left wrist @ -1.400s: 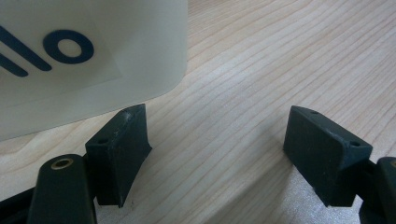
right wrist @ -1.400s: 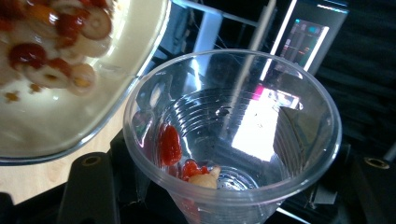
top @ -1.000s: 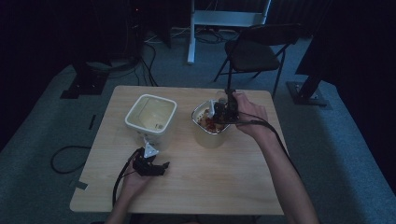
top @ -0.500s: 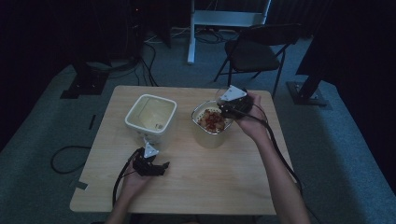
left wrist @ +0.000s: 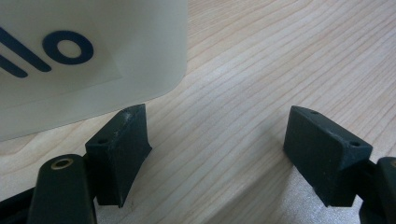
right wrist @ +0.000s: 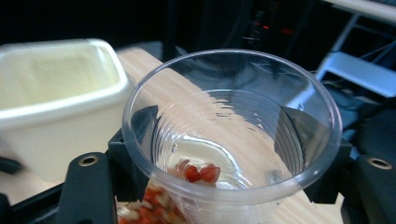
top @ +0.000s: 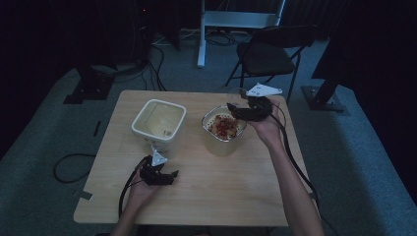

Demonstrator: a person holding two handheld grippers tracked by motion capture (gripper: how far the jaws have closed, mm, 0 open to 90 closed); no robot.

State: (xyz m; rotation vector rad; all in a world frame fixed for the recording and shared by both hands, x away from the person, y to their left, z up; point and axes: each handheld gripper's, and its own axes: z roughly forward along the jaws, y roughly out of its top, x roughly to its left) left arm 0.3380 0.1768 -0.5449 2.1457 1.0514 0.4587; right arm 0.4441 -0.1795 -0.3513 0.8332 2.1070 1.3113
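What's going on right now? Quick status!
Right hand-held gripper shut on clear cup, tipped over bowl. Left hand-held gripper open, idle beside white tub. Nothing in the way.

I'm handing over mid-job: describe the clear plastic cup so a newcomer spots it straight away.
Start at the wooden table and find the round tub of red pieces right of the empty square cream tub. Just above its far right rim, the right gripper holds the clear cup. It alone is see-through and off the table, with a few red bits inside.

A dim room: grey carpet (top: 44,147), a black folding chair (top: 268,54) behind the wooden table (top: 221,196).
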